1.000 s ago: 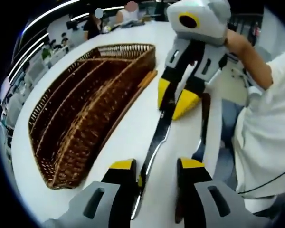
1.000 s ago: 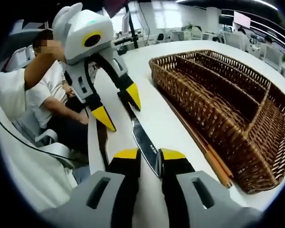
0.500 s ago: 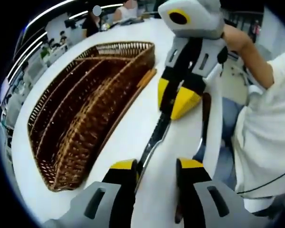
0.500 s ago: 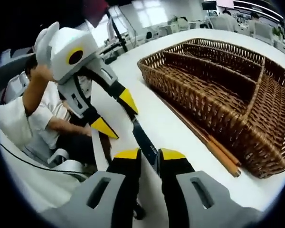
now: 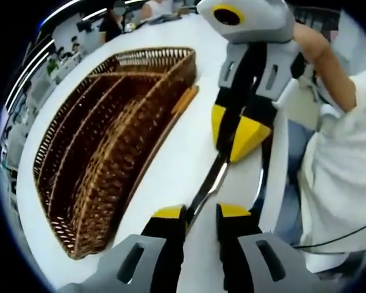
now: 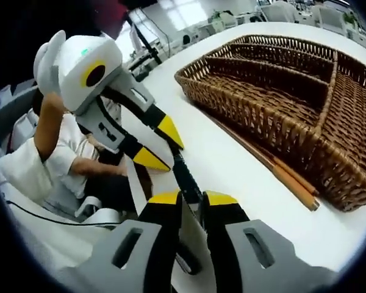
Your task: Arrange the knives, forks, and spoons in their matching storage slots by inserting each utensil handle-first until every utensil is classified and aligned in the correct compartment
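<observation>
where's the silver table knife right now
The silver table knife is held between both grippers above the white table, beside the brown wicker cutlery basket.

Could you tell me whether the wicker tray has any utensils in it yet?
Empty: the wicker tray's visible compartments hold nothing; the knife is outside.

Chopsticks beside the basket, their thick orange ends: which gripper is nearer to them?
Right. The right gripper grips the knife about level with the thick ends; the left gripper holds the knife's other end, farther off.
</observation>
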`<state>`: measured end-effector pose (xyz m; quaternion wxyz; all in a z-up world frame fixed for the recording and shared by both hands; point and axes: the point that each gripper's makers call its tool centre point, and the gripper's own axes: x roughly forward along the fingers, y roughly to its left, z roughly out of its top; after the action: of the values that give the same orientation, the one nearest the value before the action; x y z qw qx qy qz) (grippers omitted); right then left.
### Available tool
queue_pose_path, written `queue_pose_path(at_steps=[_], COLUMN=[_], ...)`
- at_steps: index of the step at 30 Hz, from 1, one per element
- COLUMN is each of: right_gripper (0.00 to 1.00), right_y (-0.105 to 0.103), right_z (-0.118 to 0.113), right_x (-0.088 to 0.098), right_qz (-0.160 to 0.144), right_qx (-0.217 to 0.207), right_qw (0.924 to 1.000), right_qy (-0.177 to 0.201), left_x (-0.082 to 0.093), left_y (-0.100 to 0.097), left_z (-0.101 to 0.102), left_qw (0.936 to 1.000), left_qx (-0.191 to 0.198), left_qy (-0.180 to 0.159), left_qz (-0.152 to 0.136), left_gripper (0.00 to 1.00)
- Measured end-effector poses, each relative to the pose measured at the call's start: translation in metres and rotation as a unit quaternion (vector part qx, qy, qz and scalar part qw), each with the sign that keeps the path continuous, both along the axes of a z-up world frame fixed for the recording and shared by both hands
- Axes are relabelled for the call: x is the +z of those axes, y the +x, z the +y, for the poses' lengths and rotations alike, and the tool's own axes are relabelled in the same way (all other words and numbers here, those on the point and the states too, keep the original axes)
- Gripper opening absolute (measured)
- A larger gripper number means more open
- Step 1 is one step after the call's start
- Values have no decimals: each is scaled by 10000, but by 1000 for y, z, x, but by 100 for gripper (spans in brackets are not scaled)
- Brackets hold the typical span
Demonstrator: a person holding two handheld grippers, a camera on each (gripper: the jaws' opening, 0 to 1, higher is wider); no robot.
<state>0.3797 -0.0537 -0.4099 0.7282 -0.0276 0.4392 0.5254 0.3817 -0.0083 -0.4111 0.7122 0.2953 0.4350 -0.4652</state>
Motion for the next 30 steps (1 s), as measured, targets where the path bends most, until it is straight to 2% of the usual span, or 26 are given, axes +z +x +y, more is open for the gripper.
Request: queue_pose_path(at_steps=[5, 9, 10, 12, 17, 18, 21, 23, 25, 27, 28, 30], right_gripper=[14, 13, 13, 14, 17, 17, 15, 12, 12, 12, 12, 11], right_y=[-7, -11, -12, -12, -14, -12, -5, -3, 1, 2, 5, 1], right_z=[-1, -5, -5, -4, -1, 0, 4, 5, 5, 3, 4, 3], right_x=[-1, -1, -2, -2, -2, -3, -4, -4, -4, -3, -3, -2], right_qz=[-74, -691, -808, -1113, -1522, -1626, -1859, -1924, -1936, -1770, -1551, -1255], right_qx=[103, 634, 725, 961, 1453, 1582, 1740, 1774, 1748, 1567, 1402, 1135], right_qw=[9999, 9953, 9937, 9885, 9763, 9720, 9637, 9607, 9601, 9661, 9729, 9816], right_qy=[-49, -234, -293, -348, -506, -612, -808, -924, -1010, -1042, -983, -890], left_x=[0, 0, 0, 0, 0, 0, 0, 0, 0, 0, 0, 0], left_y=[3, 2, 2, 2, 2, 3, 2, 2, 3, 3, 3, 3], left_z=[0, 0, 0, 0, -1, -1, 0, 0, 0, 0, 0, 0], left_qw=[10000, 9999, 9999, 9999, 9999, 9999, 9999, 9998, 9997, 9996, 9996, 9997], left_qx=[-51, -133, -34, -28, -42, -31, -14, 5, 44, 99, 101, 94], left_qy=[14, -72, -119, -146, -96, -82, -68, -77, -108, -143, -154, -156], left_qz=[1, -58, -6, 15, 74, 110, 157, 175, 200, 224, 218, 190], left_gripper=[11, 10, 10, 10, 10, 10, 10, 10, 10, 10, 10, 9])
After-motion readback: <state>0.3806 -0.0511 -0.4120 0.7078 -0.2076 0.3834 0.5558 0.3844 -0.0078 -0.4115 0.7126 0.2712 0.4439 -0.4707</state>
